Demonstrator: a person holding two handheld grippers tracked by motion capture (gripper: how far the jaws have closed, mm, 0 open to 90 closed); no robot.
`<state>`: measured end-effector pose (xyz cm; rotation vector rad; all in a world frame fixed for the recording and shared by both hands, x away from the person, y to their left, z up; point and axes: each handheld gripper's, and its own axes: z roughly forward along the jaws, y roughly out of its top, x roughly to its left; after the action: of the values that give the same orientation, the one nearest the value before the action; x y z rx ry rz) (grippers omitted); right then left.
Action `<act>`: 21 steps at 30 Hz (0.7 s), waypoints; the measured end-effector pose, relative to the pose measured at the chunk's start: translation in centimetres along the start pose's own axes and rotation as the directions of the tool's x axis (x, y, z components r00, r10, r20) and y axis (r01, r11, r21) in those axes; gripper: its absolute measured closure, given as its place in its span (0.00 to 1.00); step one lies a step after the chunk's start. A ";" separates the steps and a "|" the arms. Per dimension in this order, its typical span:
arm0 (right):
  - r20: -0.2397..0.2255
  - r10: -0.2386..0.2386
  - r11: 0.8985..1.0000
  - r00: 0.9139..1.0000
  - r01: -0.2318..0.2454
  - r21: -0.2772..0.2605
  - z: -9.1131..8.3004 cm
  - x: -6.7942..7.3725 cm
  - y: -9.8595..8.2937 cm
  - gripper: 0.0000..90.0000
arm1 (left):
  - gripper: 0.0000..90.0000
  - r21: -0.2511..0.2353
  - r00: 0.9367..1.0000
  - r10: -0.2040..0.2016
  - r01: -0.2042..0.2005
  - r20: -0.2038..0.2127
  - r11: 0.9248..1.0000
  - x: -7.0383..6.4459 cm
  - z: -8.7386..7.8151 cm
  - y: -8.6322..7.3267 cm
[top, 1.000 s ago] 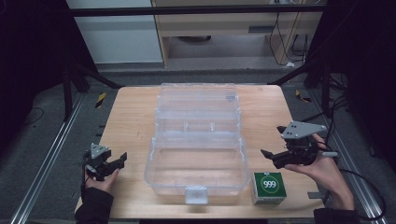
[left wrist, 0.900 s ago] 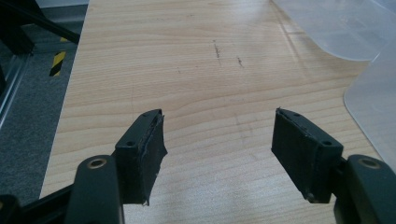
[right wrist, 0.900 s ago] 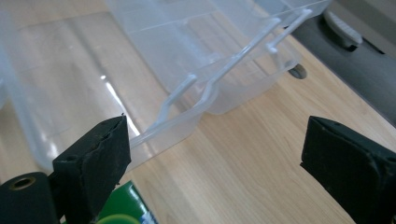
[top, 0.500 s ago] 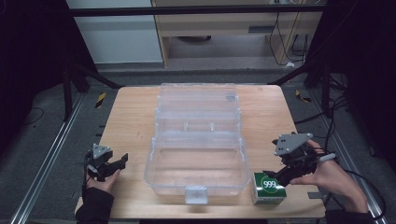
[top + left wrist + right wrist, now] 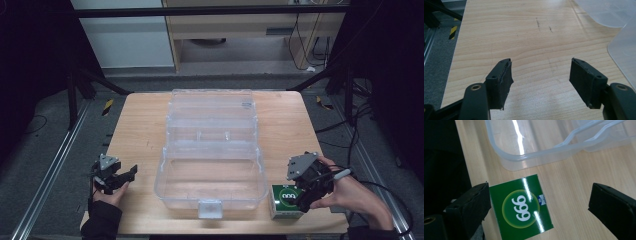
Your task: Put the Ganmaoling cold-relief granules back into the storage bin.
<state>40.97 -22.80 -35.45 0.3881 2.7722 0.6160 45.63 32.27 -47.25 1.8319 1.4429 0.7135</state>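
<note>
Box point(image 5: 287, 201), a glossy green carton printed 999, lies near the table's point(image 5: 140, 130) right corner beside a clear plastic case point(image 5: 210, 150). Right gripper point(image 5: 303, 199) has descended, jaws spread around it. Left gripper point(image 5: 125, 176) stays spread over bare wood.

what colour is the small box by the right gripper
Green box, white 999 on top; right gripper view.

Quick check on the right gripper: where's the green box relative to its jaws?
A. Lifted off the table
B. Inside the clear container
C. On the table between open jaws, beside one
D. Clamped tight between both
C: the right gripper is open, and the green box lies on the table by one jaw.
</note>
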 end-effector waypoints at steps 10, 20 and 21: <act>-0.066 -0.023 0.998 0.998 0.027 0.054 1.8 0.7 -0.6 0.02 | 0.37 0.002 1.000 0.001 -0.001 0.000 1.000 0.0 0.0 0.0; -0.097 -0.040 0.993 0.995 0.051 0.104 3.4 1.0 -1.2 0.02 | 0.37 0.002 1.000 0.002 -0.002 0.000 1.000 0.0 0.0 0.0; -0.100 -0.046 0.992 0.994 0.057 0.108 3.5 1.0 -1.2 0.02 | 0.37 0.003 1.000 0.002 -0.002 0.000 1.000 0.0 0.0 0.0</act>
<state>40.96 -22.28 -39.23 0.3159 2.9082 0.4819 45.64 32.27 -47.27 1.8359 1.4426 0.7131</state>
